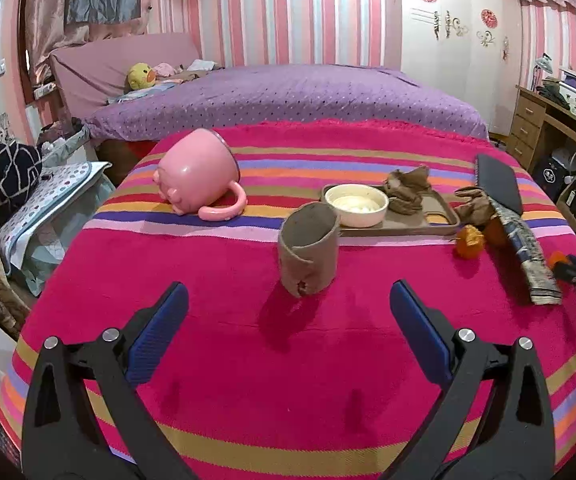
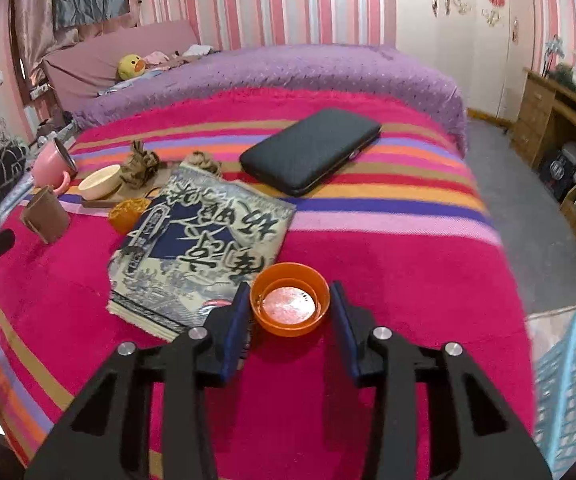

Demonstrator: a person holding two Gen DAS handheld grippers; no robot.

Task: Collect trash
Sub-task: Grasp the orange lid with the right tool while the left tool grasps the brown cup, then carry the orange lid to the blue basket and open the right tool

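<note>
An orange plastic cap (image 2: 289,308) lies hollow side up on the pink striped blanket, and my right gripper (image 2: 289,286) is shut on it, one blue pad against each side. A printed booklet (image 2: 204,240) lies just left of the cap. In the left wrist view a brown cardboard tube (image 1: 307,254) stands upright just beyond my left gripper (image 1: 288,292), which is open with nothing between its fingers. Crumpled brown paper (image 1: 407,190) sits on a tray (image 1: 439,220), more paper (image 1: 473,208) lies beside it, and an orange peel (image 1: 469,242) lies nearby.
A pink mug (image 1: 200,180) lies on its side at the back left. A white bowl (image 1: 355,204) stands on the tray. A black case (image 2: 311,150) lies behind the booklet. A light blue basket (image 2: 567,380) stands off the bed's right edge. Wooden drawers (image 2: 539,108) line the right wall.
</note>
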